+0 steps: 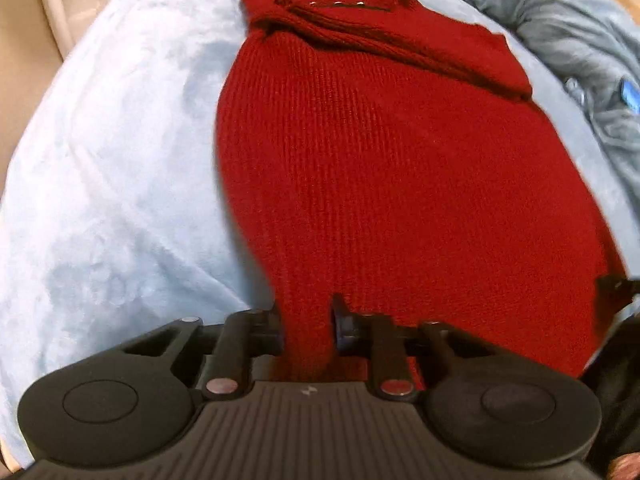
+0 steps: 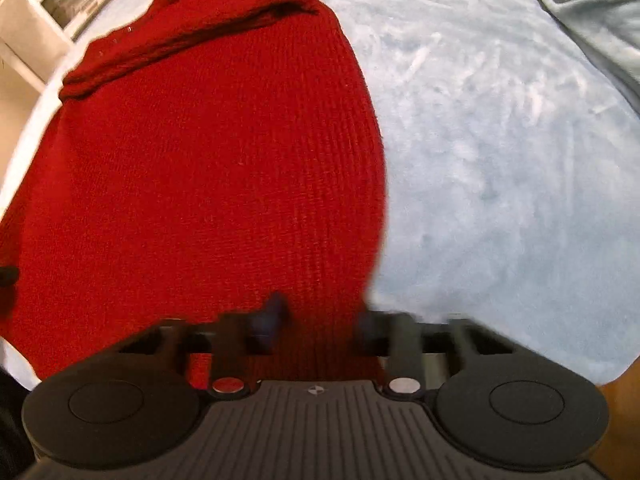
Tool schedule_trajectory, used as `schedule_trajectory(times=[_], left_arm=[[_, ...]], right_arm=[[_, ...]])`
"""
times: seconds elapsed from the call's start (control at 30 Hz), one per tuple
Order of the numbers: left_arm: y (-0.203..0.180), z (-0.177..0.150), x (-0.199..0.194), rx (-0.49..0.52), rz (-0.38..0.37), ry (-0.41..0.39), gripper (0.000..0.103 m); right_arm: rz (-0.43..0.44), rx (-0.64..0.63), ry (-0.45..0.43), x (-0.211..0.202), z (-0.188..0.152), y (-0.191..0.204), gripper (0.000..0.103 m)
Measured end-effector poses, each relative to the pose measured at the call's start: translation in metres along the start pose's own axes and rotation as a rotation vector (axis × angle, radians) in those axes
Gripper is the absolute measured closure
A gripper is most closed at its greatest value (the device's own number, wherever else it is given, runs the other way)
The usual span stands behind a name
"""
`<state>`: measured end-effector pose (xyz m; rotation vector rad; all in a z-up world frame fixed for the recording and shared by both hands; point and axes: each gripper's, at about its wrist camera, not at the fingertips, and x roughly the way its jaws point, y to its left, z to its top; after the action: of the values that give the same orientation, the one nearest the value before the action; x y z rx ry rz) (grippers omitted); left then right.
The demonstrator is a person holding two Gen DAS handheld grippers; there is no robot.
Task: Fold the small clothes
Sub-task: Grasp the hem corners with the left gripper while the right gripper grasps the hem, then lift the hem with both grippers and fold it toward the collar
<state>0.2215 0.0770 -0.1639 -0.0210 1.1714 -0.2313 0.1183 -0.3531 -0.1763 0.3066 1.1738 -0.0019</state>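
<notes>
Both grippers, left (image 1: 308,326) and right (image 2: 320,324), pinch your red sweater's (image 1: 400,184) near hem on the blanket (image 1: 120,160).
Sleeves look folded across its collar end; you've yet to fold the body up.

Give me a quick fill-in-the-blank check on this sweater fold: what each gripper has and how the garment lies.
1. The left gripper is shut on the near hem of the ____ sweater.
2. The right gripper pinches the same ____.
3. The sweater lies on a light ____ blanket.
4. Its sleeves are folded across the ____ end.

Missing words: red; hem; blue; far (collar)
</notes>
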Motion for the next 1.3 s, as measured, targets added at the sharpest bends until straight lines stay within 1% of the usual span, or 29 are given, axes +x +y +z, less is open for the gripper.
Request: schedule_trajectory(times=[0.07,0.17,0.3,0.4,0.57,0.67,0.83,0.93,1.03,1.17,1.23,1.3], left_arm=[[0.0,0.004,0.0,-0.054,0.016,0.006,0.083],[-0.006,0.003,-0.016,-0.065,0.03,-0.034,0.084],[-0.009,-0.006,-0.05,-0.077,-0.012,-0.106,0.085],[-0.012,-0.014,-0.068,-0.073,-0.032,-0.133,0.085],[-0.012,-0.041,-0.084,-0.071,-0.043,-0.123,0.085],[-0.005,-0.066,-0.094,-0.079,-0.058,-0.108,0.085],[0.008,-0.113,-0.112,-0.091,-0.079,-0.072,0.085],[0.012,-0.123,-0.111,-0.107,-0.072,-0.058,0.085],[0.014,-0.121,-0.113,-0.11,-0.075,-0.05,0.085],[0.012,-0.106,-0.115,-0.118,-0.082,-0.039,0.085],[0.014,-0.092,-0.12,-0.138,-0.088,-0.052,0.085],[0.016,-0.07,-0.128,-0.156,-0.107,-0.08,0.085]], right_arm=[[-0.014,0.001,-0.016,-0.002,-0.001,0.005,0.087],[0.0,0.038,-0.043,-0.017,-0.001,0.008,0.089],[0.063,0.057,-0.109,-0.053,-0.007,0.007,0.09],[0.095,0.047,-0.14,-0.075,-0.012,0.007,0.09],[0.098,0.026,-0.156,-0.098,-0.032,0.012,0.091],[0.121,0.065,-0.146,-0.113,-0.049,0.002,0.091],[0.15,0.109,-0.118,-0.142,-0.09,-0.008,0.091],[0.152,0.123,-0.099,-0.147,-0.103,-0.011,0.091],[0.152,0.138,-0.08,-0.143,-0.101,-0.011,0.09],[0.16,0.149,-0.039,-0.139,-0.086,-0.01,0.09],[0.173,0.178,-0.03,-0.143,-0.074,-0.012,0.09],[0.2,0.212,-0.046,-0.15,-0.054,-0.016,0.09]])
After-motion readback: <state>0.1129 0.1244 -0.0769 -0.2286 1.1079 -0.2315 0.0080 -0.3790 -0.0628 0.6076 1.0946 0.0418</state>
